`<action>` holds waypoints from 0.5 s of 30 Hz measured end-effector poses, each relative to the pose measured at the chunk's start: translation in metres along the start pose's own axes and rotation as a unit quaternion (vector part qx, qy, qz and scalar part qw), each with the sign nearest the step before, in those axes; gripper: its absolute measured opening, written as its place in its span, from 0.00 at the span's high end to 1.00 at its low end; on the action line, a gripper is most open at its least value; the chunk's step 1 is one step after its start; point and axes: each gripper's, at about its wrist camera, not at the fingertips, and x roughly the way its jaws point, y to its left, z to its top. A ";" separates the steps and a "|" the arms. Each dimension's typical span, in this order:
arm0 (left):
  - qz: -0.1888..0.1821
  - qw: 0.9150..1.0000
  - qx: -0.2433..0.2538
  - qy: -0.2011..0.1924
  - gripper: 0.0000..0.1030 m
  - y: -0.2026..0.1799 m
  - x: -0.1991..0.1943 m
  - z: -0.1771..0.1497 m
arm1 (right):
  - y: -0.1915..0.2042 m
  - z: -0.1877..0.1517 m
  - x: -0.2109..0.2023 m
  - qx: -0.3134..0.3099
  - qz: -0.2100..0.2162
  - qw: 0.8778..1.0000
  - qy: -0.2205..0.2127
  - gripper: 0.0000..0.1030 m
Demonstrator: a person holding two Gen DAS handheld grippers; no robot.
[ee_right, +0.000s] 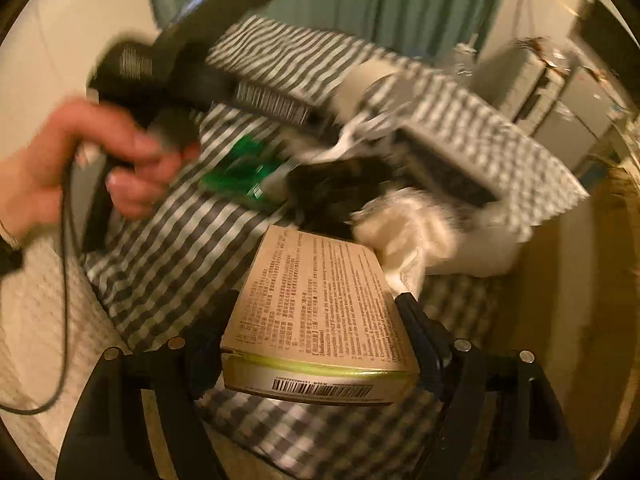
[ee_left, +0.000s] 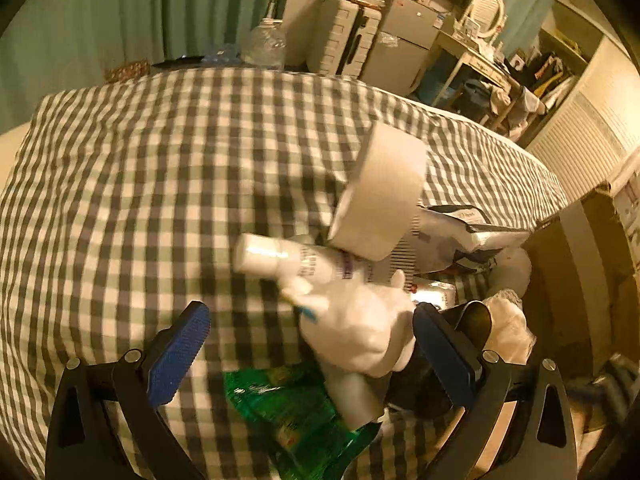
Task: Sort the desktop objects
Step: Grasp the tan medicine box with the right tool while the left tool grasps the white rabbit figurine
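My left gripper (ee_left: 312,320) hangs open over a green-and-white checked tablecloth (ee_left: 160,168). A white plush-like object (ee_left: 360,328) lies between its blue pads (ee_left: 180,352), close to the right one, with a green packet (ee_left: 288,404) under it. Beyond lie a white bottle (ee_left: 280,258) on its side and a roll of toilet paper (ee_left: 380,192). In the right wrist view my right gripper (ee_right: 316,340) is shut on a tan printed box (ee_right: 320,288) with a barcode on its near end, held above the cloth (ee_right: 168,240).
A person's hand (ee_right: 80,148) holds the other gripper's black handle at upper left. A white crumpled cloth (ee_right: 404,224) and a green packet (ee_right: 240,172) lie past the box. A silvery pouch (ee_left: 460,236) sits near the table's right edge. A water bottle (ee_left: 266,42) stands beyond the far edge.
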 end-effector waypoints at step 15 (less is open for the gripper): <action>0.024 0.998 0.043 -0.041 0.39 -0.035 -0.030 -0.009 | -0.034 0.022 -0.072 0.092 -0.060 0.985 -0.130 0.25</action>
